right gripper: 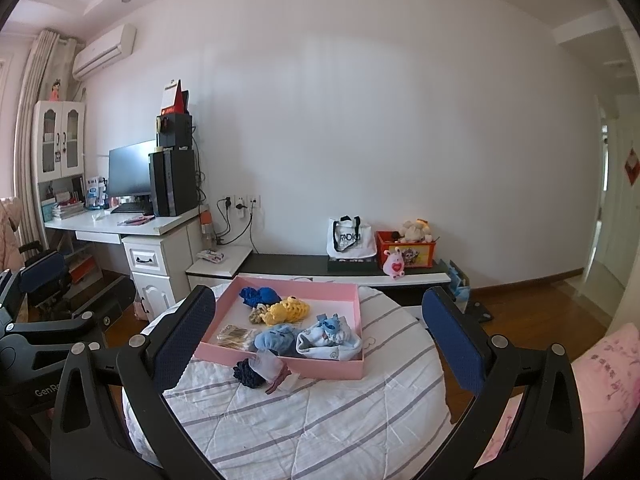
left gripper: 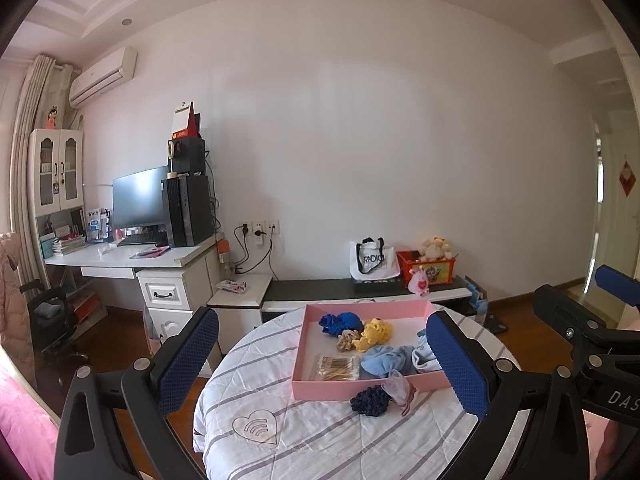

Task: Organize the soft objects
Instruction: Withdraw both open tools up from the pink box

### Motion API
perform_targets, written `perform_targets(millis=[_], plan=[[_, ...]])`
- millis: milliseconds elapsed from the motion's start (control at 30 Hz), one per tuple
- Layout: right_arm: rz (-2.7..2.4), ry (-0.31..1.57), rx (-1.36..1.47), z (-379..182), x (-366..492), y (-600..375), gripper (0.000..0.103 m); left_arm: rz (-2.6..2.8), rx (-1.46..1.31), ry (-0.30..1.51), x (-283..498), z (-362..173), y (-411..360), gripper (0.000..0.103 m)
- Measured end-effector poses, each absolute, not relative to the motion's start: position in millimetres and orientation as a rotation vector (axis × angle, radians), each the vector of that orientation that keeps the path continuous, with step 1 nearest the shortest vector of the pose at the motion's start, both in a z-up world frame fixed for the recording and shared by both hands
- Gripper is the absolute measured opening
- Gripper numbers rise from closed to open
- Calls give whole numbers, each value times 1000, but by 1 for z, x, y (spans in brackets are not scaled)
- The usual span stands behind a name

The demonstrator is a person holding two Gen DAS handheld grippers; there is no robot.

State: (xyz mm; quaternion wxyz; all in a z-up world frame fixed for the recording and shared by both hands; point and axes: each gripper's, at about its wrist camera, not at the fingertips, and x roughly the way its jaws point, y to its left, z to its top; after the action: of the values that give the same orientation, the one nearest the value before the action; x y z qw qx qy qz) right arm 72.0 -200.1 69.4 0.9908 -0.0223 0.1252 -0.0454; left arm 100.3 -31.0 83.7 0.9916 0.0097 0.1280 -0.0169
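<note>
Left tool (left gripper: 322, 364) and right tool (right gripper: 320, 344) both hang released and empty. Most soft items already lie in the pink tray (right gripper: 224, 354) (on the round worktop); the dark blue scrunchie (right gripper: 247, 374) and pink pouch (right gripper: 274, 368) remain outside.

The right hand-held gripper (right gripper: 320, 332) hangs wide open and empty above a round table (right gripper: 320, 420) draped in striped cloth. A pink tray (right gripper: 280, 364) holds blue, yellow and pale soft pieces. A dark blue scrunchie (right gripper: 246, 374) and a pinkish pouch (right gripper: 274, 368) lie just outside its front wall.
</note>
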Motion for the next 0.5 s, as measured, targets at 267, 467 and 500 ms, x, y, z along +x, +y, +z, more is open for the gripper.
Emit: perform_targets(millis=[267,467,500], plan=[[-90,272,-47,66,79,-200,103,-31,22,276,102,80,-30,103],[-85,319,-45,56,95,-199,103,-26,23,314,110,74,-27,103],[-85,327,-45,54,97,-199,103,-23,24,324,112,73,-27,103]])
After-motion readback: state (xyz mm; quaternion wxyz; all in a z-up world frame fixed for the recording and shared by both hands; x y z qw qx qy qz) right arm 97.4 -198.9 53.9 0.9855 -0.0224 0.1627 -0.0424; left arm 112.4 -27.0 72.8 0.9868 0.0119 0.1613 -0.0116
